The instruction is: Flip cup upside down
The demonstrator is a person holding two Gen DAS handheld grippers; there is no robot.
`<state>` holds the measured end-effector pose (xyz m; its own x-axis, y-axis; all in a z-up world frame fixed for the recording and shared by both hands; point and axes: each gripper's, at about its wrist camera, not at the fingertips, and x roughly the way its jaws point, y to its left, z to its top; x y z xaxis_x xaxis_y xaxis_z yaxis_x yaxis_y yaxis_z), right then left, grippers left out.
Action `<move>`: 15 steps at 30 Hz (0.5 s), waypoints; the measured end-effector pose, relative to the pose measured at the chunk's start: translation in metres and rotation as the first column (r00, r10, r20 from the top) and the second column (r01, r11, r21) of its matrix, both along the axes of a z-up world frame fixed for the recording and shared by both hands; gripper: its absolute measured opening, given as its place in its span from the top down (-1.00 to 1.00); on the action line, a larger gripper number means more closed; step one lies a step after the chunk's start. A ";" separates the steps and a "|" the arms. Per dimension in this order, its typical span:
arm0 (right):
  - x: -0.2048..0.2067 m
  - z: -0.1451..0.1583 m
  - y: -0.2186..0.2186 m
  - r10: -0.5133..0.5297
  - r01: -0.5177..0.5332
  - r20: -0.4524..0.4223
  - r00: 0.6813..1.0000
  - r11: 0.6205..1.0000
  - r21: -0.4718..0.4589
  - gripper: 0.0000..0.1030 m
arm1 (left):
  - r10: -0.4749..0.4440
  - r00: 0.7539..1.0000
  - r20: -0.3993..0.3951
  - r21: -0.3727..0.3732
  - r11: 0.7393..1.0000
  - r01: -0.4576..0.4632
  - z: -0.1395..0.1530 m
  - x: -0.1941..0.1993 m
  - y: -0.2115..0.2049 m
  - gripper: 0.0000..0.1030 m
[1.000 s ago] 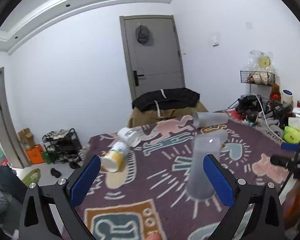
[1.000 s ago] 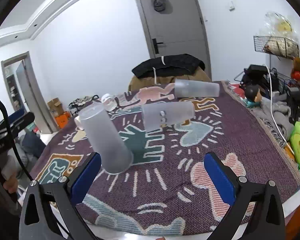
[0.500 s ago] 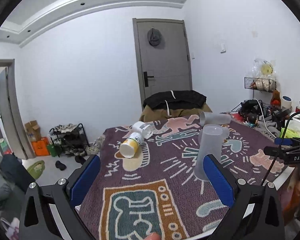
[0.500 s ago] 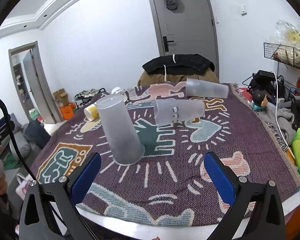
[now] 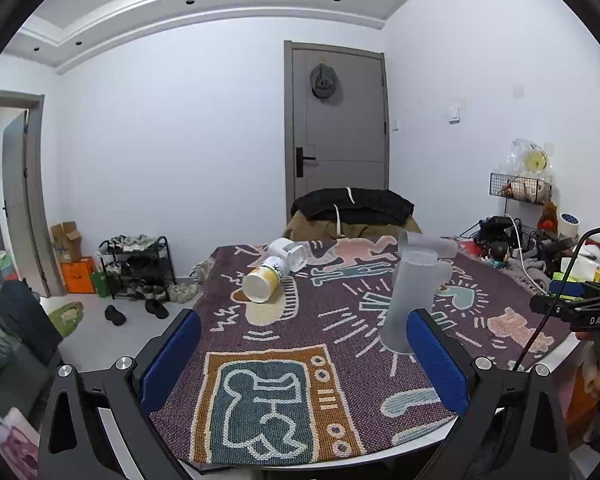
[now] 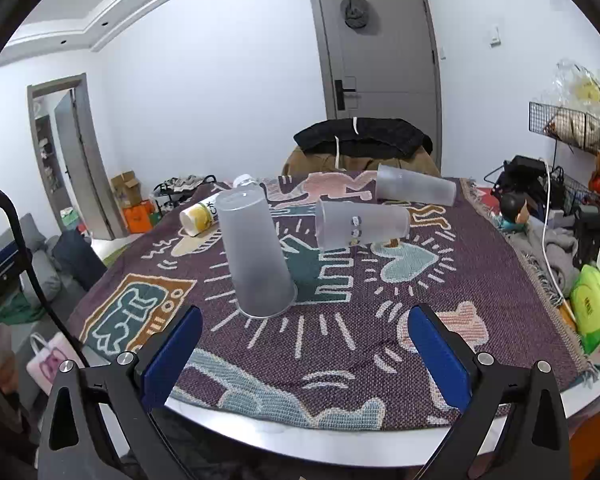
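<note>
where woven cloth (image 6: 380, 320) spreads, a frosted tapered cup (image 6: 256, 256) stands inverted.

Upside-down cup (image 6: 256, 260) standing on the table (image 6: 340, 432), left of centre. Behind and to its right, two cups on their sides (image 6: 362, 225), (image 6: 416, 189), one beyond the other. Behind-left, two containers (image 5: 266, 282), (image 5: 290, 252) lying together.

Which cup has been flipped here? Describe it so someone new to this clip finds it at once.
Start at the patterned purple rug covering the table. Near its front edge, just ahead of the right gripper, stands a frosted cup. It alone is upright with its mouth down on the rug; the other two frosted cups lie on their sides farther back.
</note>
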<state>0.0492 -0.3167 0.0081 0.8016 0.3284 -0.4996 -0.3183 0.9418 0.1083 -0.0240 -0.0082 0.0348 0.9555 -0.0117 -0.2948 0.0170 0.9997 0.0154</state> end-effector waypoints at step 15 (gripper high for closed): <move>0.001 0.001 -0.003 0.019 -0.018 -0.016 1.000 0.999 0.038 -1.00 | -0.012 1.000 -0.008 -0.008 1.000 0.012 -0.003 0.001 -0.001 -0.99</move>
